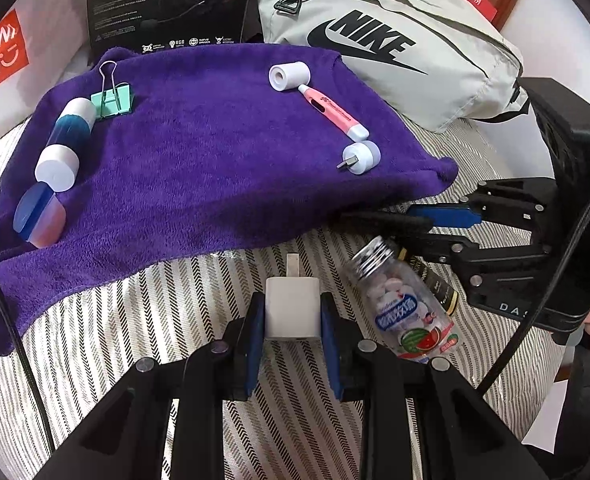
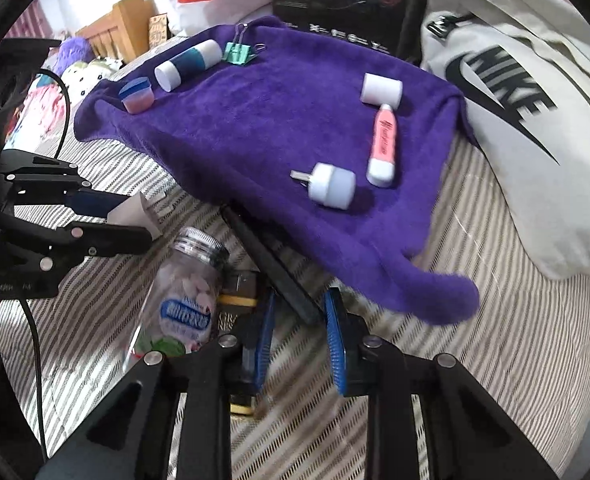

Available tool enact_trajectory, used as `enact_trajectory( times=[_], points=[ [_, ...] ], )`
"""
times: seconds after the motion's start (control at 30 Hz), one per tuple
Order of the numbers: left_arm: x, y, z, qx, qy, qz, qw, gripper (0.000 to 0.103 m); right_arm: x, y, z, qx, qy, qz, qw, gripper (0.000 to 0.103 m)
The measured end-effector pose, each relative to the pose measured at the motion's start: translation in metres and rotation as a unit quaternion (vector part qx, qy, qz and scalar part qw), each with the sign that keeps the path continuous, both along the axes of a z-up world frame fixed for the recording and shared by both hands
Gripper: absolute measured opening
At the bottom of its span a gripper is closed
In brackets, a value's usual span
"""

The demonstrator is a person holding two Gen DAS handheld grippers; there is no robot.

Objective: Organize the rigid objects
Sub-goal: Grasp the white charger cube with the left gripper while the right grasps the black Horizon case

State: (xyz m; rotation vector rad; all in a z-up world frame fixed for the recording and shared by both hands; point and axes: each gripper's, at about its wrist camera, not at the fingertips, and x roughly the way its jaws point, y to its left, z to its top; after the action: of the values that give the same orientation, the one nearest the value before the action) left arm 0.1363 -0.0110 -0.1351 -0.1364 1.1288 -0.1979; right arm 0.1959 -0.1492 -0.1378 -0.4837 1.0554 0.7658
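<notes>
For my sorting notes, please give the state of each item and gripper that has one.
left gripper, jaws shut on white charger
right gripper, black strip between jaws, grip unclear
candy bottle, lying, capped
pink highlighter, capped, on purple towel
mint binder clip, clamped shut, on towel

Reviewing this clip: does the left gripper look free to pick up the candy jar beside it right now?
Probably not: the left gripper is already shut on the white charger, though the candy jar lies unobstructed beside it.

A fuzzy purple cloth towel (image 1: 199, 168) bears smooth plastic tubes; the clear bottle (image 1: 409, 312) looks glossy.
</notes>
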Motion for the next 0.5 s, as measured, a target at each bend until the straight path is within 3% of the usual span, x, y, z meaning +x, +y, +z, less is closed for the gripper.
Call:
enact_trajectory(
  times=[0.23, 0.5],
  points=[
    [-0.006, 0.003, 0.001, 0.011, 0.0, 0.002, 0.9999, 0.026, -0.013, -0.02, 0.002, 0.028, 0.039, -0.024, 0.999, 0.016],
    [-0.014, 0.009, 0.002, 0.004, 0.0, 0.007, 1.0, 0.026, -0.04, -0.059, 0.001, 0.045, 0.057, -0.072, 0.995, 0.013]
  ],
)
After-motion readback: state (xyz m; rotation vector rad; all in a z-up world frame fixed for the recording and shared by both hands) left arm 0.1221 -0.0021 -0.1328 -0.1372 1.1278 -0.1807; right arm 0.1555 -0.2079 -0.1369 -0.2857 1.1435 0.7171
